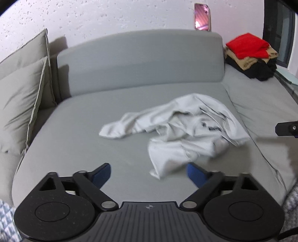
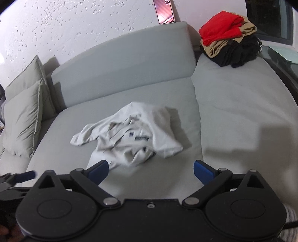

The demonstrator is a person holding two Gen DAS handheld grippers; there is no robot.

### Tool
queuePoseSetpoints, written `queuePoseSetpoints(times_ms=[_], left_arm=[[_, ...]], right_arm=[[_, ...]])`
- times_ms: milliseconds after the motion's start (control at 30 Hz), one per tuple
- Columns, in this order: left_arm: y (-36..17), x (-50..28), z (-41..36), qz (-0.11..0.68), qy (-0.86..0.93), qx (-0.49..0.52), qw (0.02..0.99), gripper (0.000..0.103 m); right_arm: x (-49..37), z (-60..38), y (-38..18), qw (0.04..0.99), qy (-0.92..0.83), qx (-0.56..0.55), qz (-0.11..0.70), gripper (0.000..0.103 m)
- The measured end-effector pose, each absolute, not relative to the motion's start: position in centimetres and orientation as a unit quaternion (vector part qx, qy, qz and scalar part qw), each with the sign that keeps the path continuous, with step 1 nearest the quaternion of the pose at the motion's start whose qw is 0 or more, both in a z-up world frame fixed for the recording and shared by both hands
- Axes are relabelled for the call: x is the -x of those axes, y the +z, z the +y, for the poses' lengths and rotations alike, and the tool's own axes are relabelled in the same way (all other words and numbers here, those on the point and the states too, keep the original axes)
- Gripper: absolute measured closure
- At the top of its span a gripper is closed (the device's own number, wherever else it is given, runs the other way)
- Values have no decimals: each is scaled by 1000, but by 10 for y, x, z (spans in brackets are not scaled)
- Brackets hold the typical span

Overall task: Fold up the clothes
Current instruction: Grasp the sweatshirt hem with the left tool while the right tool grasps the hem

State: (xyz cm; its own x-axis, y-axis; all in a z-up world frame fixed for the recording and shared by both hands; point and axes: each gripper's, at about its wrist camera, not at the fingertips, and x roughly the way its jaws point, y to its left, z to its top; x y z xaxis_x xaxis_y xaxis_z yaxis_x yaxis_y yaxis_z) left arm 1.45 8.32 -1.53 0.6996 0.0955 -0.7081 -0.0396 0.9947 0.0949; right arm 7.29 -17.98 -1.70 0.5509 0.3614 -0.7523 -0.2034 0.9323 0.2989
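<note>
We see the left gripper (image 1: 149,174) with jaws spread wide, blue pads (image 1: 101,174) well apart and holding nothing; a bottom fold of the shirt (image 1: 178,130) lies just ahead of its right pad (contact there we cannot tell, the edge is blurred). The right gripper (image 2: 150,171) is likewise released, jaws wide, empty; its left pad (image 2: 98,171) overlaps the shirt's near edge in view, touching or not we cannot tell.

The shirt, one, pale grey and crumpled, lies unfolded on the sofa (image 1: 93,149) seat, roughly mid-cushion, one sleeve trailing left. A small dark printed mark shows on it (image 2: 141,138) in the right wrist view.

Around: one stack (image 2: 229,37) of folded clothes at the far right of the sofa, red on top, tan beneath, black at the bottom. Two cushions (image 1: 22,96) stand at the left end. One phone (image 1: 202,16) leans on the wall above the backrest.

Nothing lies between either gripper and the shirt.
</note>
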Motion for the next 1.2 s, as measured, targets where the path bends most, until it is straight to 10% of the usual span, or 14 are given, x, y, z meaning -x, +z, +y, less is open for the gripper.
queuePoseSetpoints(times_ms=[133, 367, 767, 867, 900, 967, 1200], left_arm=[[-29, -44, 98, 352, -5, -25, 935, 47], [-70, -105, 100, 360, -69, -40, 930, 40], [-119, -157, 76, 396, -133, -113, 901, 62], [-127, -164, 65, 399, -137, -144, 895, 79], [-130, -166, 62, 400, -138, -154, 893, 99], [-130, -167, 58, 390, -127, -170, 896, 101], [-28, -193, 85, 279, -56, -203, 937, 101]], right_arm=[[-105, -179, -34, 878, 167, -90, 439, 13], [-151, -177, -61, 876, 181, -92, 437, 29], [-190, -171, -102, 853, 218, -96, 465, 45], [-197, -163, -105, 857, 217, -86, 460, 45], [-199, -160, -106, 860, 215, -80, 456, 46], [-203, -155, -106, 867, 204, -70, 449, 94], [-265, -179, -40, 862, 146, -223, 432, 99]])
